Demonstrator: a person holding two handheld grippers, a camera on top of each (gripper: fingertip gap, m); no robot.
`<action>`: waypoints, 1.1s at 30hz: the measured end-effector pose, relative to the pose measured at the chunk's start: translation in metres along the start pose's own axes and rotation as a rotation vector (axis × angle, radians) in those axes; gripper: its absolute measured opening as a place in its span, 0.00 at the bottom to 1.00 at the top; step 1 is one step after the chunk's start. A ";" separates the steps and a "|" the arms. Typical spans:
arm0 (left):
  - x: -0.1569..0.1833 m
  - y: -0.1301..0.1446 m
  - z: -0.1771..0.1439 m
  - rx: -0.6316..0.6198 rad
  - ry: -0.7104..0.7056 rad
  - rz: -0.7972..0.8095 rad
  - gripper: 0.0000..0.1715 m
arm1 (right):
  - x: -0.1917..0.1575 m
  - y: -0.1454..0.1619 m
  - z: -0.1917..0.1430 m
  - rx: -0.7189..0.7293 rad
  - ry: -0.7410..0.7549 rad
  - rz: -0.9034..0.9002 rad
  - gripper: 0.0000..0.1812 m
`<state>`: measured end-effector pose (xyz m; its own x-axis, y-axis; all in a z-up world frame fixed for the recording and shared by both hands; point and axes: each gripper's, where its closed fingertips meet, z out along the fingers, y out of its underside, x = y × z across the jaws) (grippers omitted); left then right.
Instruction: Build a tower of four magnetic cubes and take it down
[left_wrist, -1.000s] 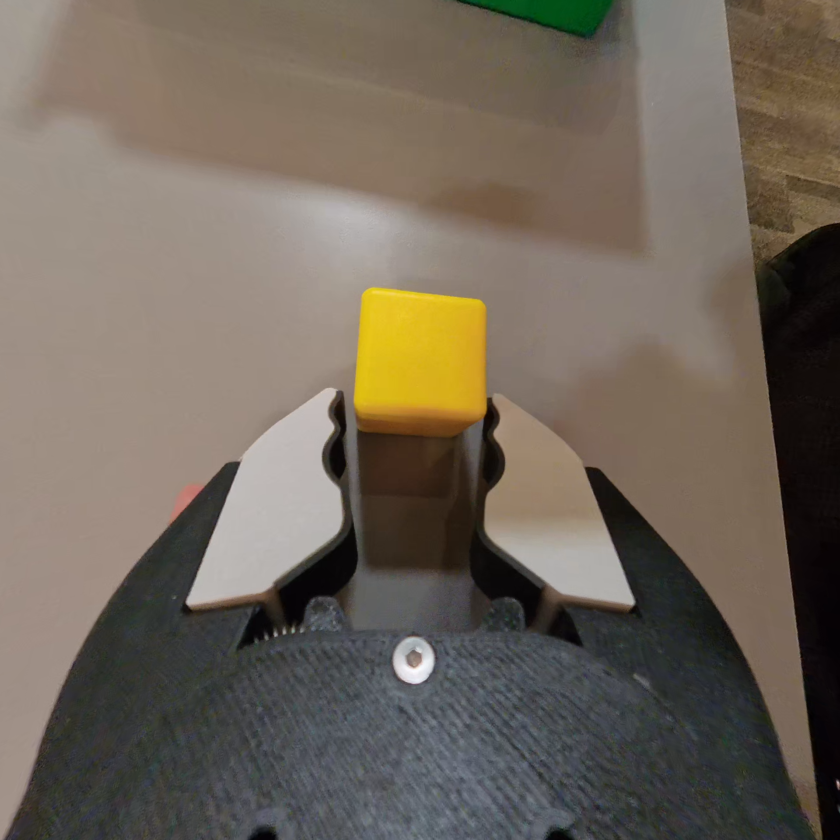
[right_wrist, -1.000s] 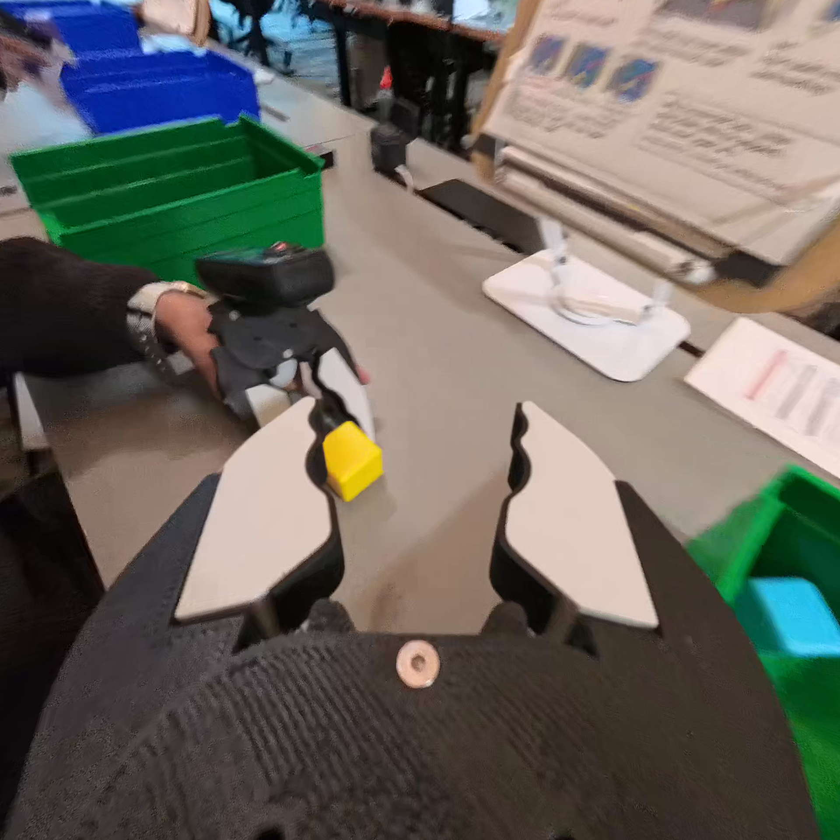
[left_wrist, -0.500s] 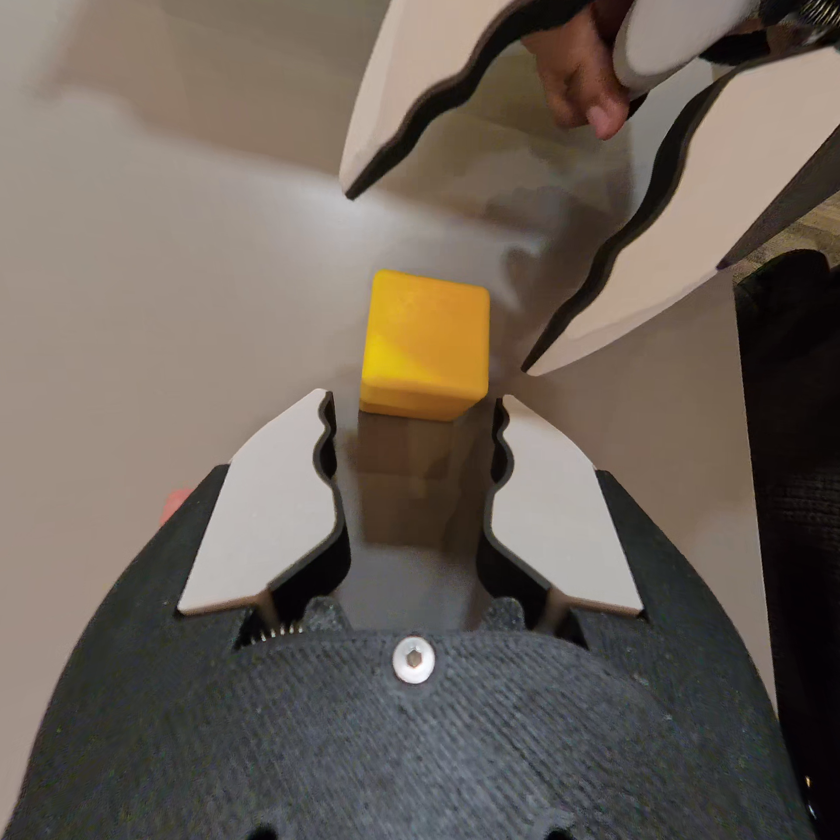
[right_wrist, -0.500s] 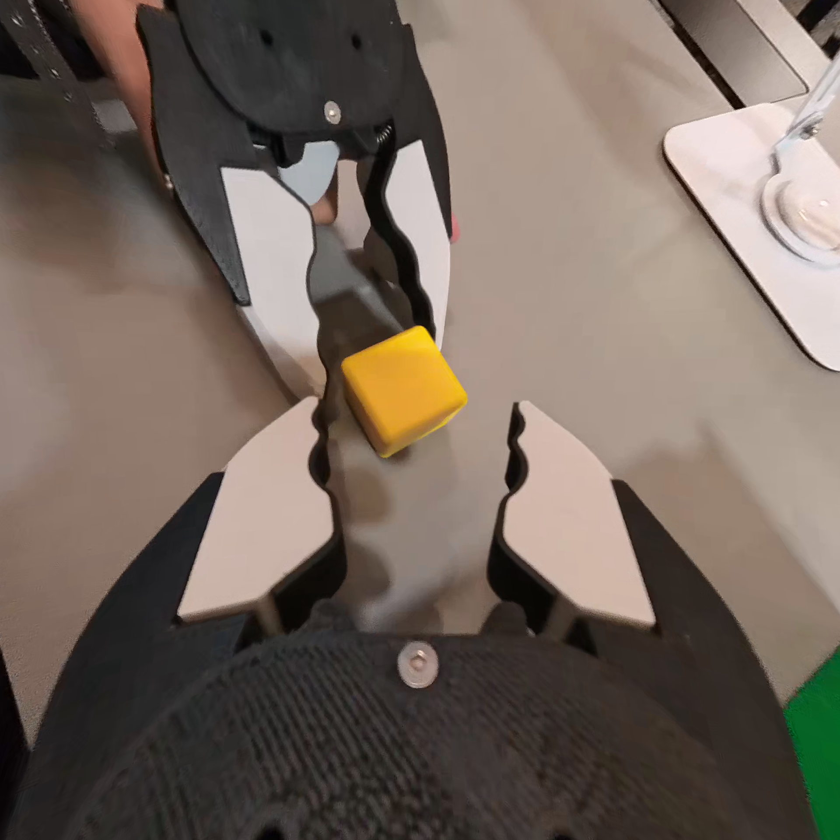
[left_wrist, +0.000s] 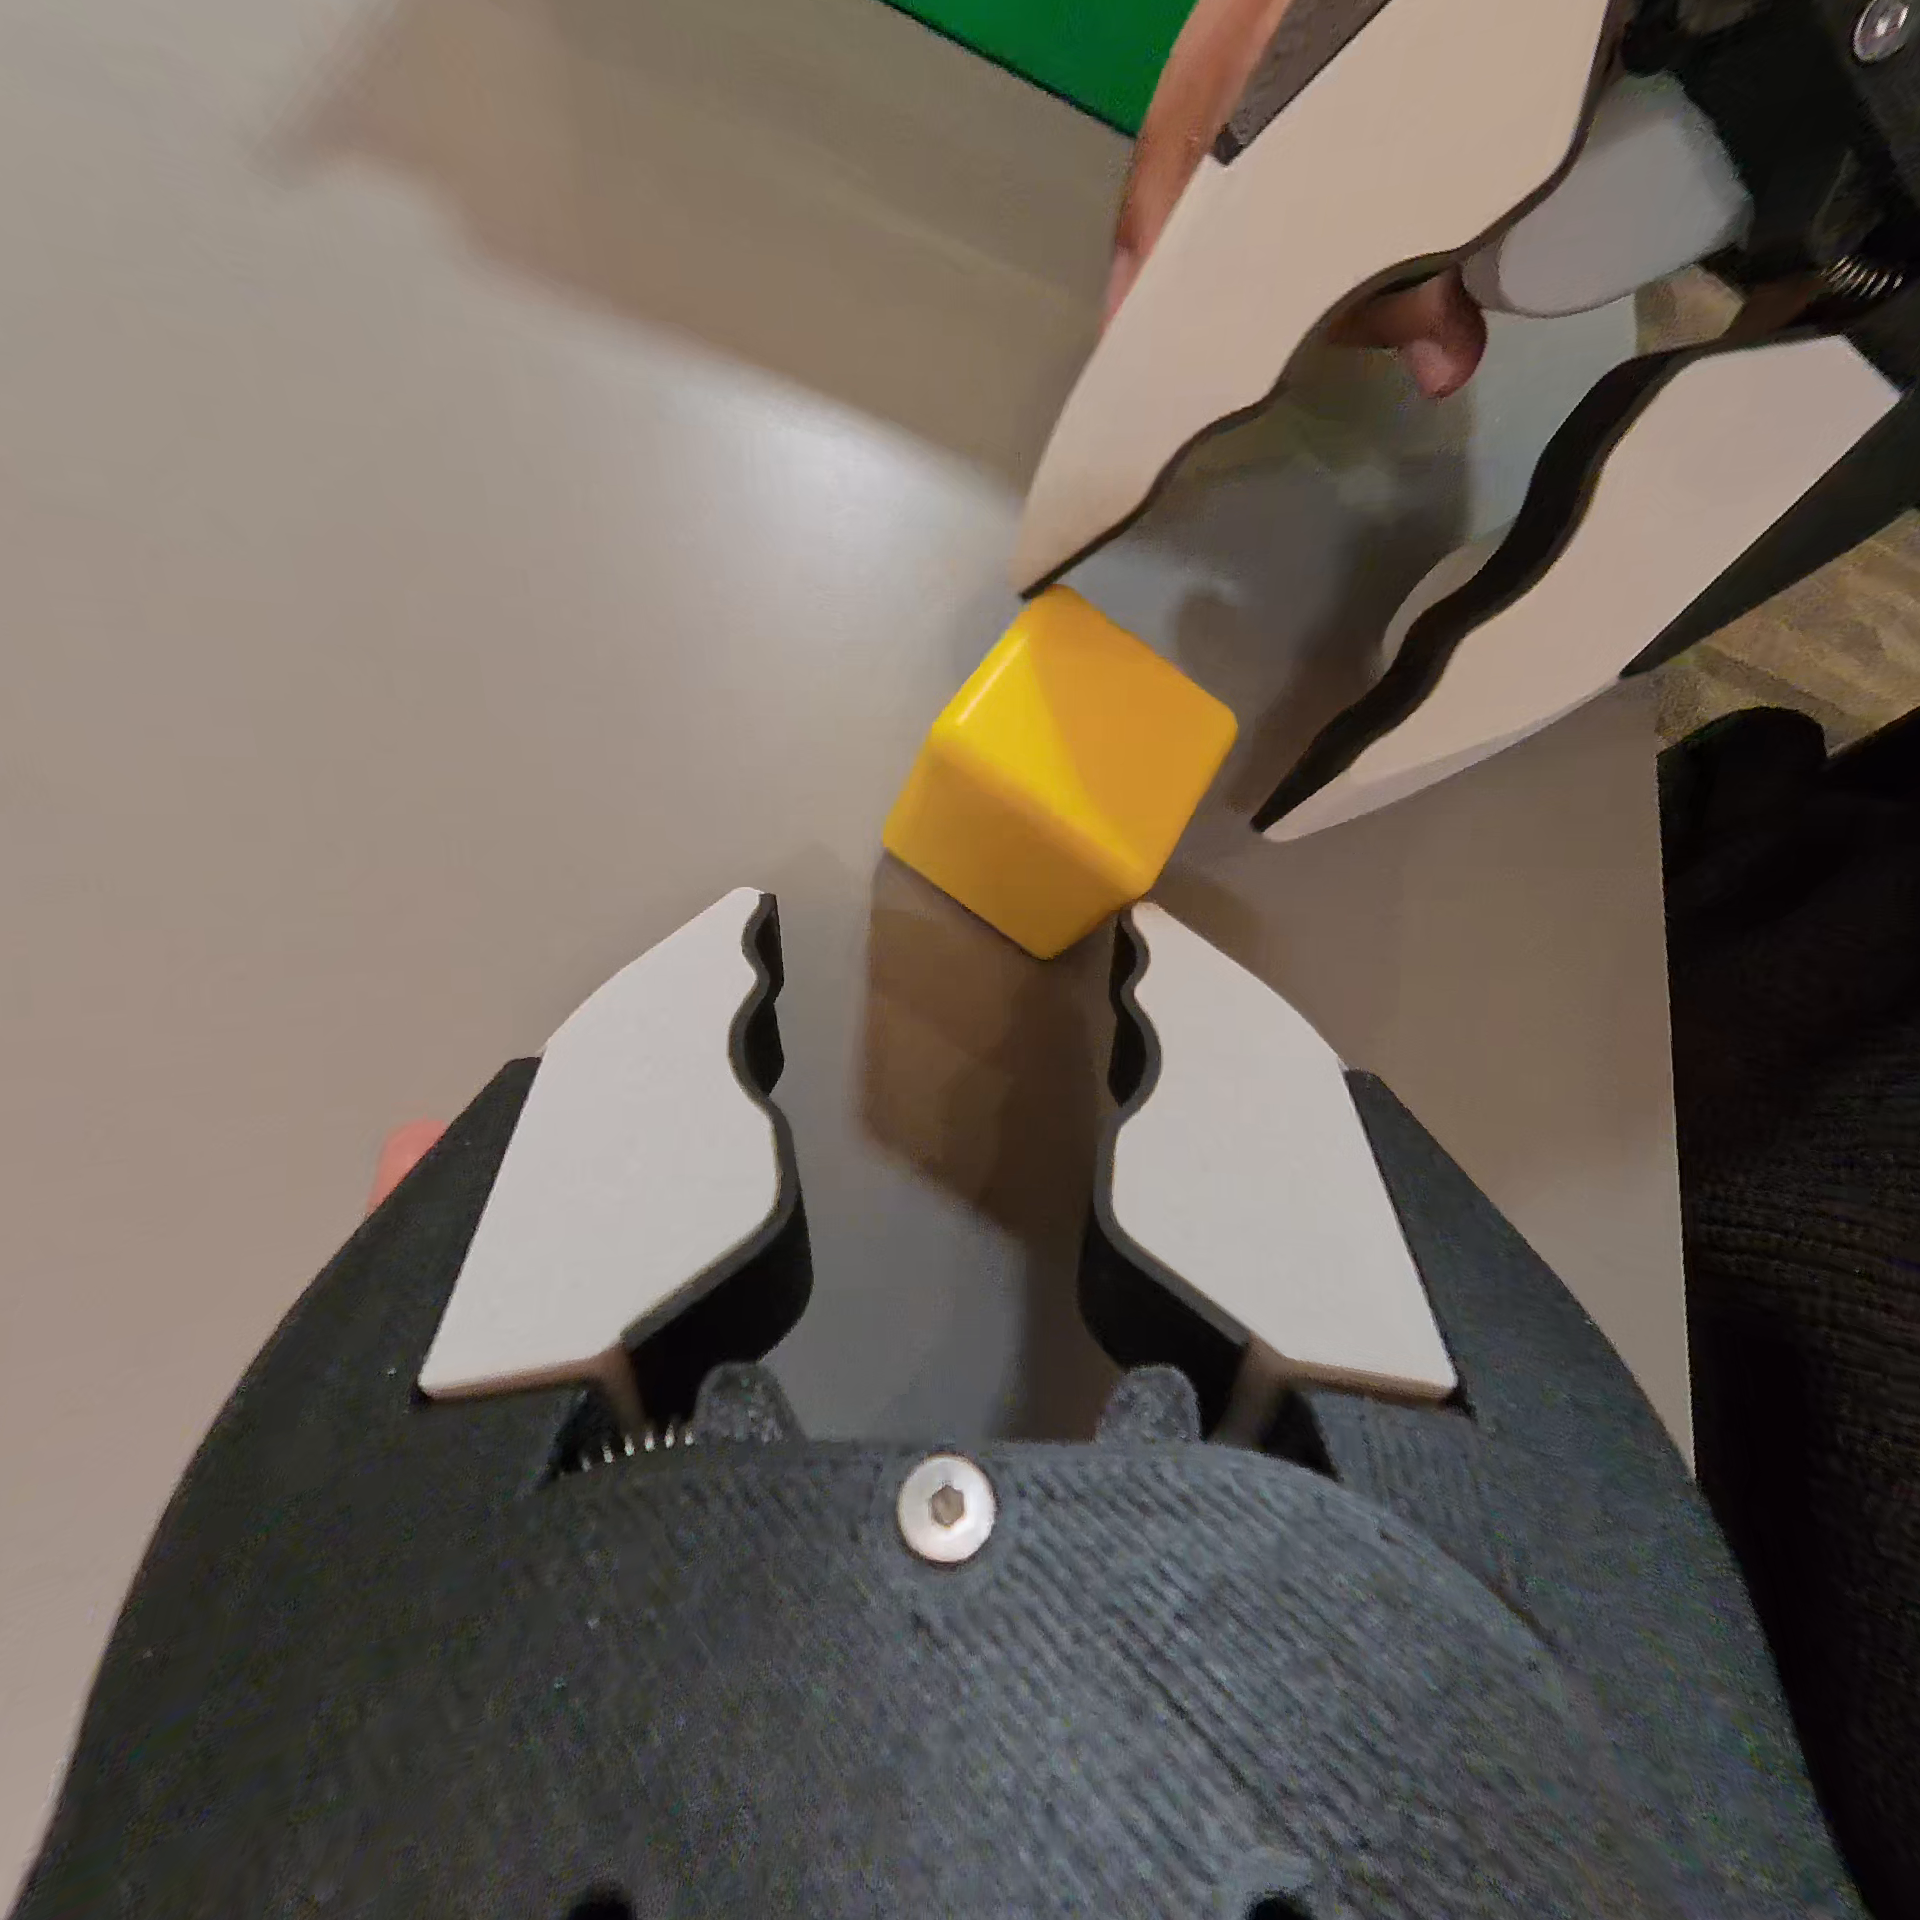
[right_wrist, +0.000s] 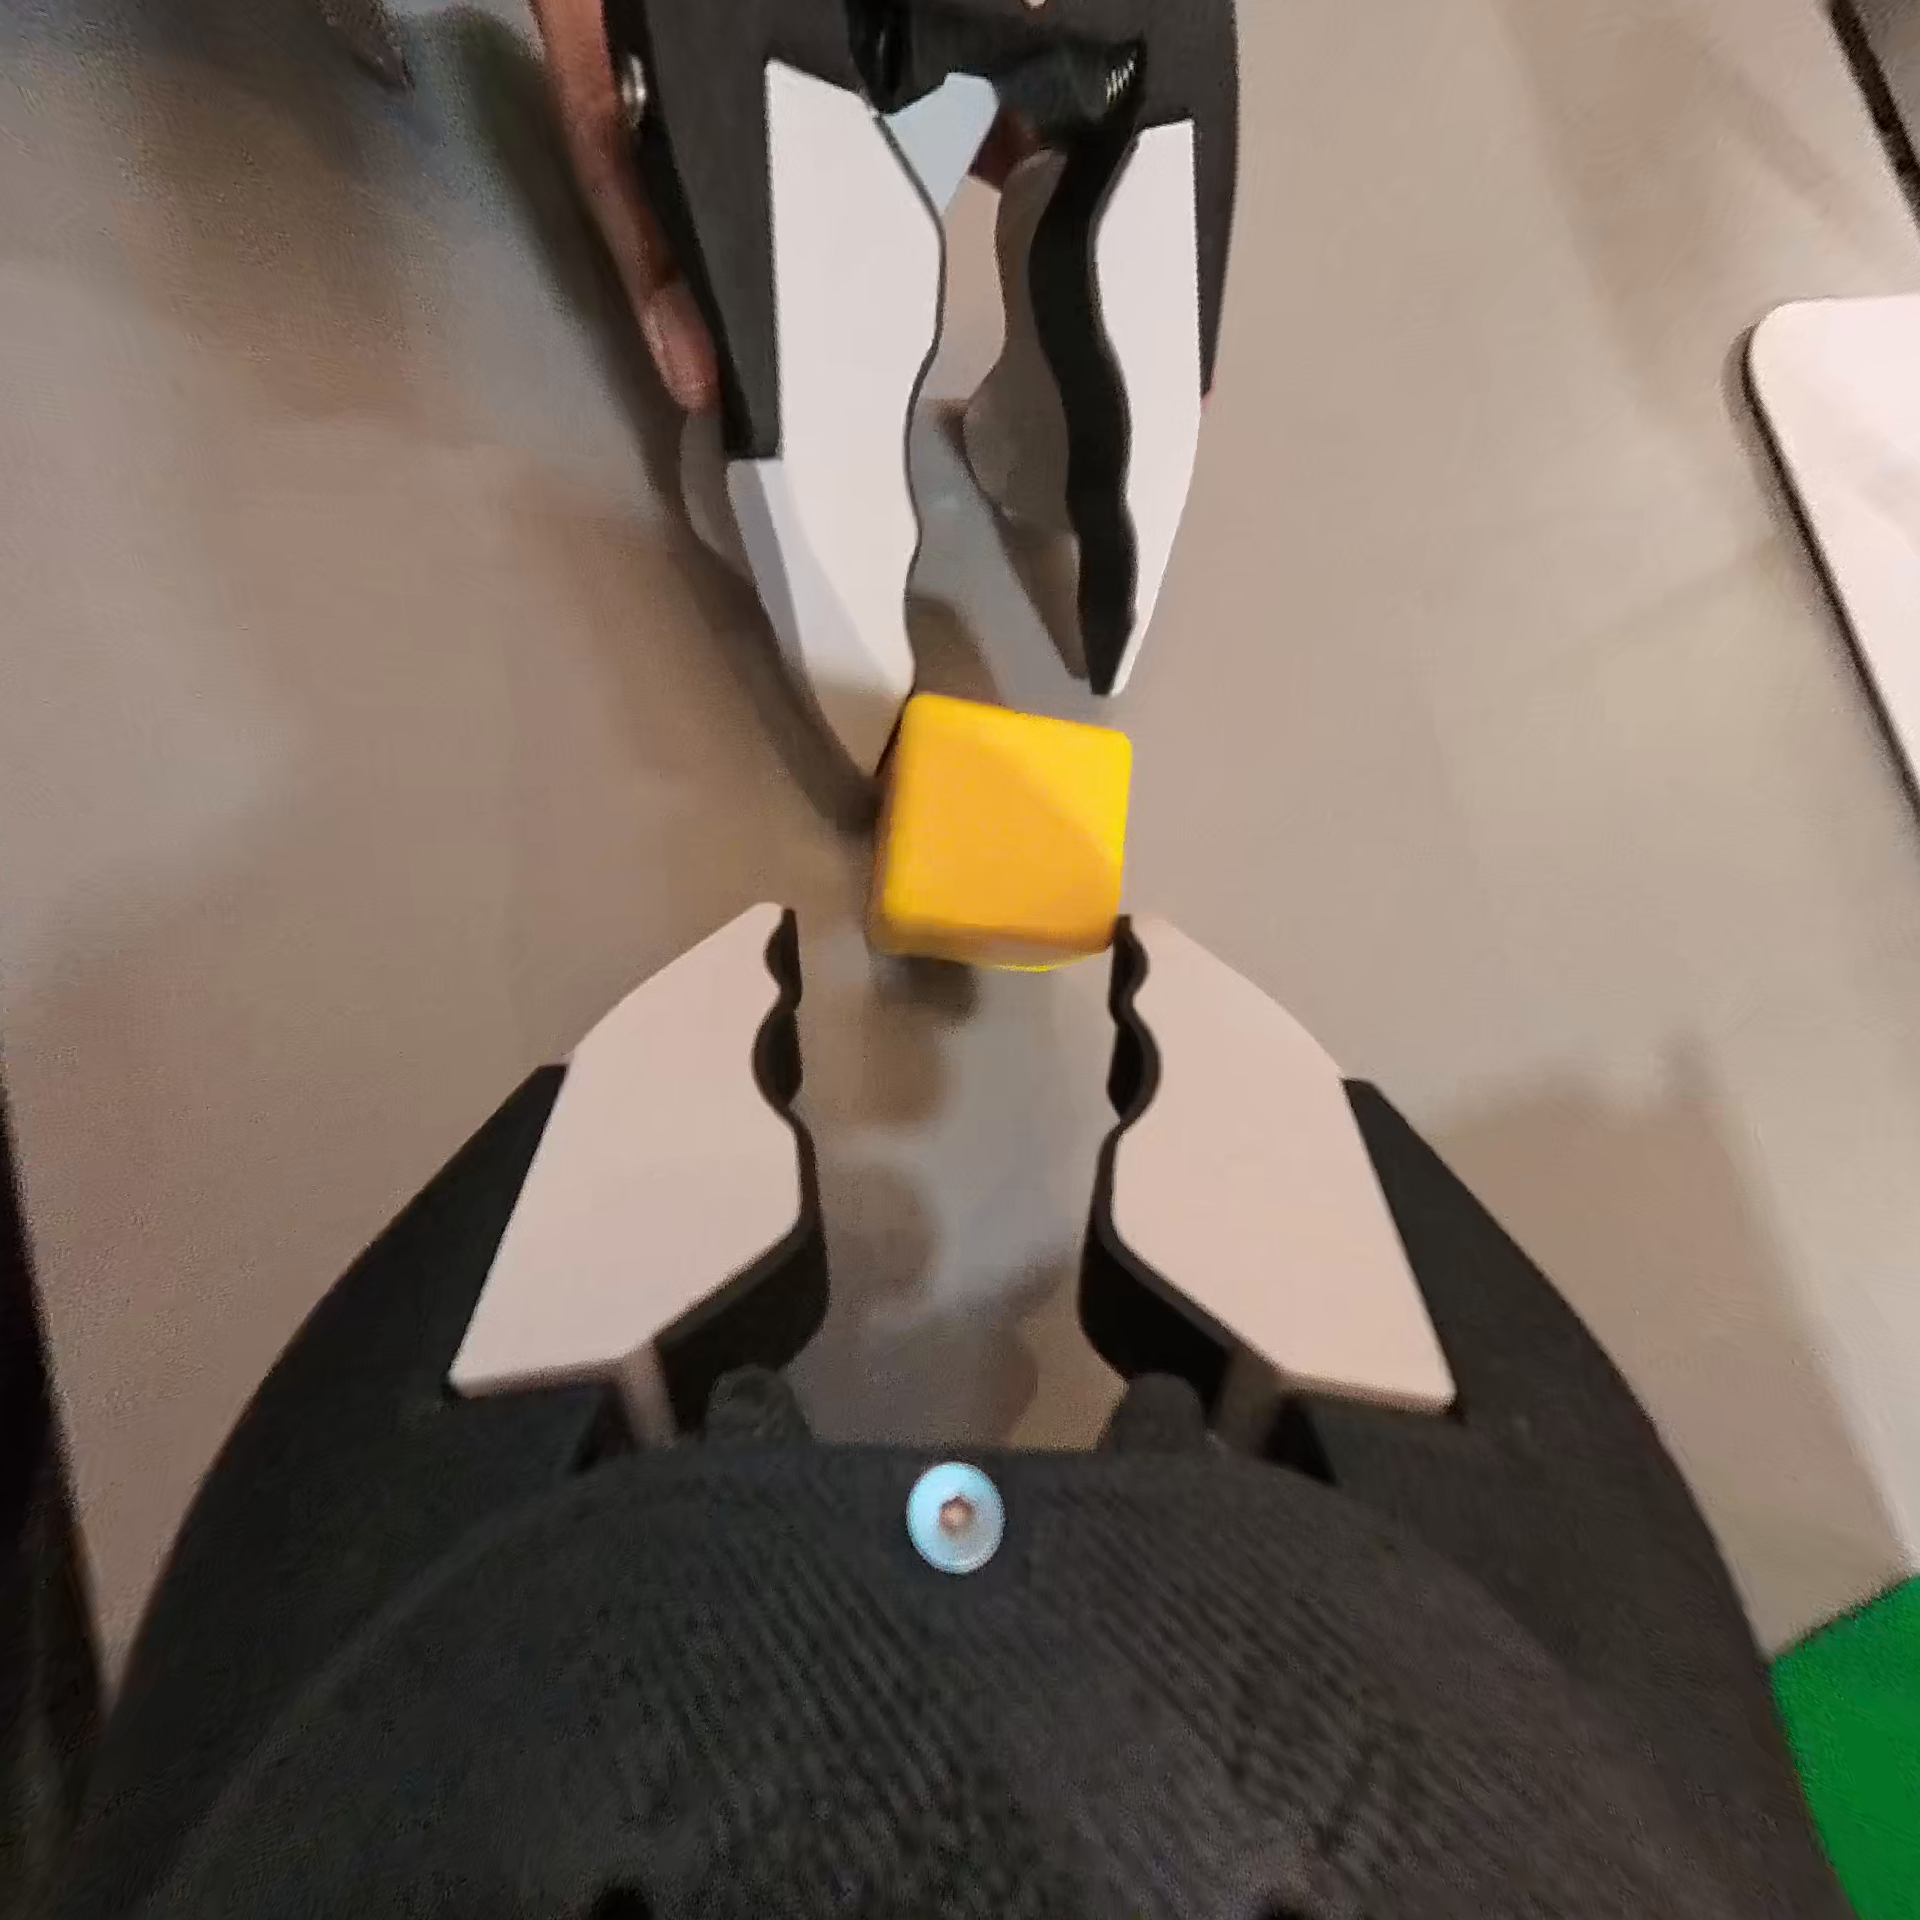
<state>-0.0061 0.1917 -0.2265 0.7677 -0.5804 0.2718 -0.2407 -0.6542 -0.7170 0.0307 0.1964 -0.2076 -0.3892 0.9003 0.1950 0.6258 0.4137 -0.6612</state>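
Observation:
A yellow cube (left_wrist: 1060, 769) rests on the grey table (left_wrist: 416, 623), turned corner-on, between two grippers that face each other. My left gripper (left_wrist: 948, 914) is open and empty; its right fingertip (left_wrist: 1143, 925) is at the cube's near corner. My right gripper (right_wrist: 953, 920) is open and empty, with the cube (right_wrist: 997, 831) just beyond its fingertips. In the left wrist view the right gripper (left_wrist: 1145, 707) reaches in from the upper right, its tips on either side of the cube's far side. In the right wrist view the left gripper (right_wrist: 987, 686) points down at the cube from the top.
A green bin (left_wrist: 1039, 42) stands at the far end of the table, and another green bin (right_wrist: 1849, 1714) at the right gripper's lower right. A white flat base (right_wrist: 1849, 468) lies to the right. The table edge, floor and a dark sleeve (left_wrist: 1787, 1039) are on the right. There is about 5 cm between the tips of the two grippers.
The right gripper has swung down over the table and closed in on the cube, its jaws a little narrower. The cube has turned corner-on and shifted right before the left gripper.

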 end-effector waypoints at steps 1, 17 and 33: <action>0.000 0.000 0.000 0.004 0.004 -0.006 0.35 | -0.002 0.001 -0.003 0.008 -0.026 0.020 0.31; 0.002 -0.001 -0.002 0.016 0.040 -0.018 0.35 | 0.016 -0.005 0.022 0.070 0.128 0.156 0.28; -0.020 -0.009 -0.011 0.071 -0.086 -0.006 0.37 | 0.115 0.013 -0.224 -0.019 0.707 0.232 0.28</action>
<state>-0.0258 0.2035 -0.2188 0.8177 -0.5310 0.2222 -0.1959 -0.6197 -0.7600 0.1459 0.3356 -0.0313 0.2787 0.8343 0.4756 0.6530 0.1986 -0.7309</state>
